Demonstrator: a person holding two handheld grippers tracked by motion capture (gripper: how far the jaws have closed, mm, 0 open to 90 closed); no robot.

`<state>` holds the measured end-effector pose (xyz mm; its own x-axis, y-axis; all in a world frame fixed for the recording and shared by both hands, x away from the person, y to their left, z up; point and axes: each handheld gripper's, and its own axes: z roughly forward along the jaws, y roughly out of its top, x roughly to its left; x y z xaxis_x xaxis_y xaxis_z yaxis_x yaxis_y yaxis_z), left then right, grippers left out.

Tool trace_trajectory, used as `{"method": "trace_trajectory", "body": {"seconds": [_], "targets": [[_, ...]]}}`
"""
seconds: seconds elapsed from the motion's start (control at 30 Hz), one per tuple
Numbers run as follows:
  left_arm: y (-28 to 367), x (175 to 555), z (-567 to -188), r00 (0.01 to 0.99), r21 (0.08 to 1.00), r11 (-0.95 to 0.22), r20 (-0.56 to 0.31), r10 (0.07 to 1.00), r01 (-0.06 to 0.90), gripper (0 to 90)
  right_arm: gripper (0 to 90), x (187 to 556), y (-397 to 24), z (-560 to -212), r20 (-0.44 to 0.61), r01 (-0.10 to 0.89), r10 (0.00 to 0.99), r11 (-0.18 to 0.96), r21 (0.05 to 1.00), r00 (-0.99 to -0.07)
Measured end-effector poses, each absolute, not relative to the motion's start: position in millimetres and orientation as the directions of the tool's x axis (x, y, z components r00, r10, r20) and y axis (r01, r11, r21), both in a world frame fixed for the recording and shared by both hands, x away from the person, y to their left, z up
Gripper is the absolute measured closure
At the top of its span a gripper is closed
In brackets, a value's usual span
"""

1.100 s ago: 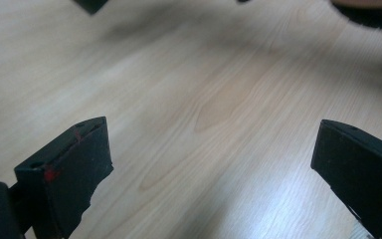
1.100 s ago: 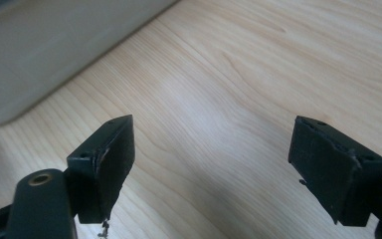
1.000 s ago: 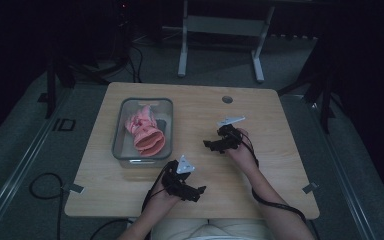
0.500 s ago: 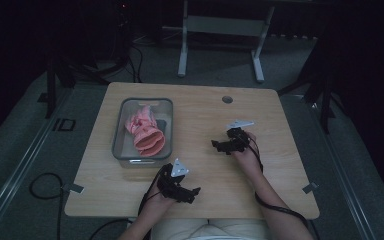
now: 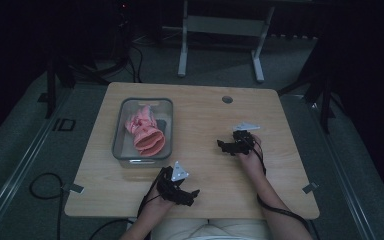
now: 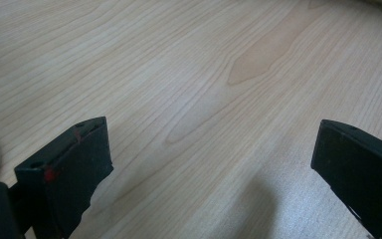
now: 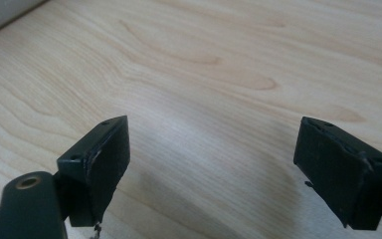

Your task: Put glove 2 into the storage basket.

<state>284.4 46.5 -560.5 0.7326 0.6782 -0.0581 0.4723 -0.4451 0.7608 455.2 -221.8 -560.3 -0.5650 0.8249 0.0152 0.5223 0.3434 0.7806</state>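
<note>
left claw (image 5: 190, 192) at the near edge of the counter (image 5: 205, 120), about 6 o'clock, jaws spread wide, nothing between them; left gripper view has bare wood grain between the two black jaws. right claw (image 5: 223, 146) farther in, roughly 3 o'clock of counter centre, jaws also wide apart and empty, pointing toward 9 o'clock; bare wood under it in the right gripper view.

farther on, at 10 o'clock, the tub (image 5: 119, 131), clear-walled, long side running 6 to 12. inside it the pink cloth (image 5: 144, 132), bunched, its long axis roughly along the tub, 12 to 6 with a slight lean; the rounded open end faces 5 to 6 o'clock, the crumpled narrower end toward 12. a dark item under it, too dim to identify.

judgement: both claws stand well apart from the tub, so the work in hand reads as a reach for the cloth, or a rest. to do it well: bring the left claw in over the near wall, come down on the rounded near end, pinch a fold rather than the whole wad, lift straight up to clear the rim.

beyond, a small round hole (image 5: 227, 99) at 1 o'clock near the far edge.
</note>
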Motion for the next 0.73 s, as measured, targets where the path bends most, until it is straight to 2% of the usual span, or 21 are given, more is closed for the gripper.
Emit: {"method": "trace_trajectory", "body": {"seconds": [0.73], "targets": [[47.4,283.1,-560.8,0.743,0.768,-0.448,-0.052,0.668,0.457,1.8,14.5,450.9,-224.2,-559.4,-0.001,0.487,0.830,0.329,0.809,-0.558]]}}
